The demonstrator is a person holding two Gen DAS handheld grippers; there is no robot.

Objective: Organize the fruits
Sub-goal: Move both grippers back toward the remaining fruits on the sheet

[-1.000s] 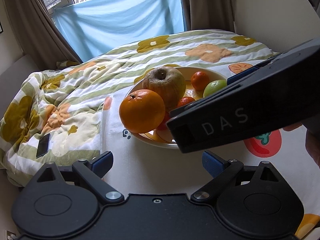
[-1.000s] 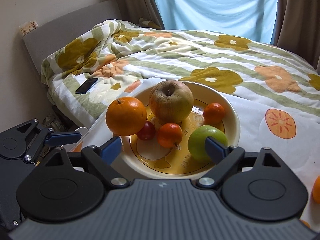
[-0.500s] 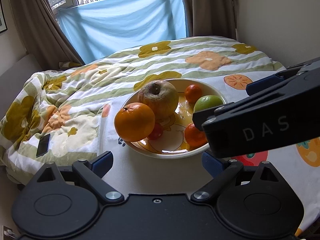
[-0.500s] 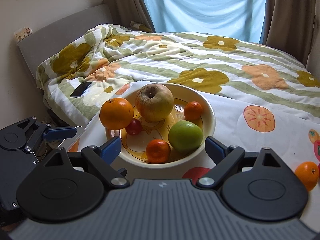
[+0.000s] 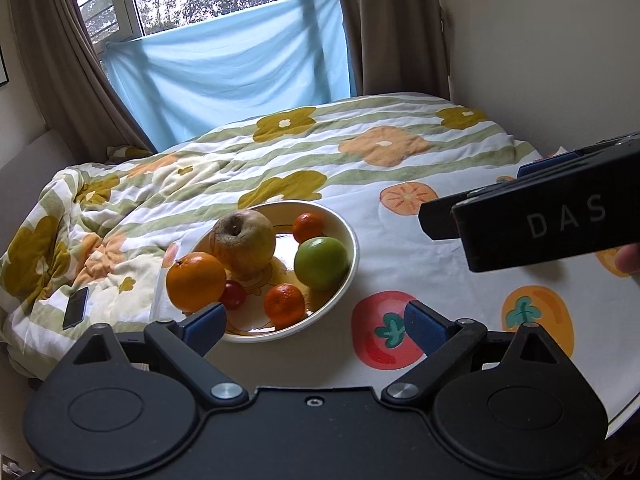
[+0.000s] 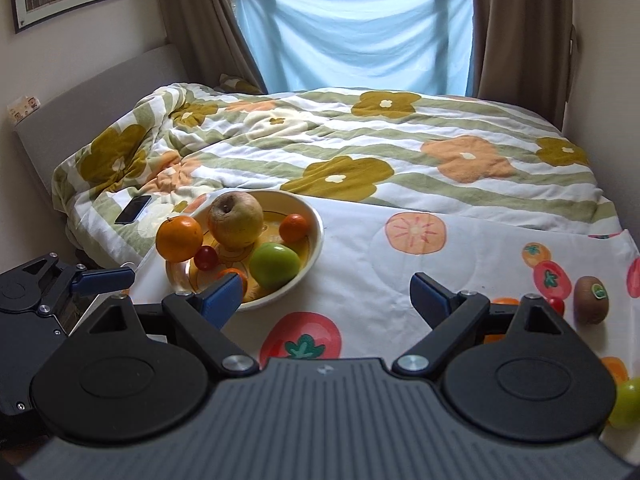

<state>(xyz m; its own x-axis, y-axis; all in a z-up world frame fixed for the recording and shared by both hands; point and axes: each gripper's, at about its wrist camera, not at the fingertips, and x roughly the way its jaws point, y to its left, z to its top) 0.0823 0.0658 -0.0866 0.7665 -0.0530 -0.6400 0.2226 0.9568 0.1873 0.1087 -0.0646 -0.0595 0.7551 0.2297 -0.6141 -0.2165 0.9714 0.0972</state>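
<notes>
A cream bowl (image 5: 348, 236) (image 6: 316, 216) on the fruit-print cloth holds a big orange (image 5: 196, 282) (image 6: 179, 238), a brownish apple (image 5: 244, 240) (image 6: 235, 224), a green apple (image 5: 321, 263) (image 6: 275, 264), two small tangerines (image 5: 284, 305) (image 5: 308, 227) and a small red fruit (image 5: 233, 294). My left gripper (image 5: 316, 326) is open and empty just before the bowl. My right gripper (image 6: 326, 296) is open and empty, right of the bowl. A kiwi (image 6: 591, 299), a small red fruit (image 6: 557, 305) and a green fruit (image 6: 626, 402) lie loose at the right.
The bed with a flowered quilt (image 6: 360, 152) lies behind the table. A dark phone (image 6: 133, 209) rests on the quilt left of the bowl. The right gripper's body (image 5: 548, 220) crosses the left wrist view at the right. The table edge runs at the lower right (image 5: 624, 412).
Both grippers have pulled back and risen from the bowl, and the right one has moved to the right. The bowl looks smaller now. The kiwi and loose fruits have come into the right wrist view.
</notes>
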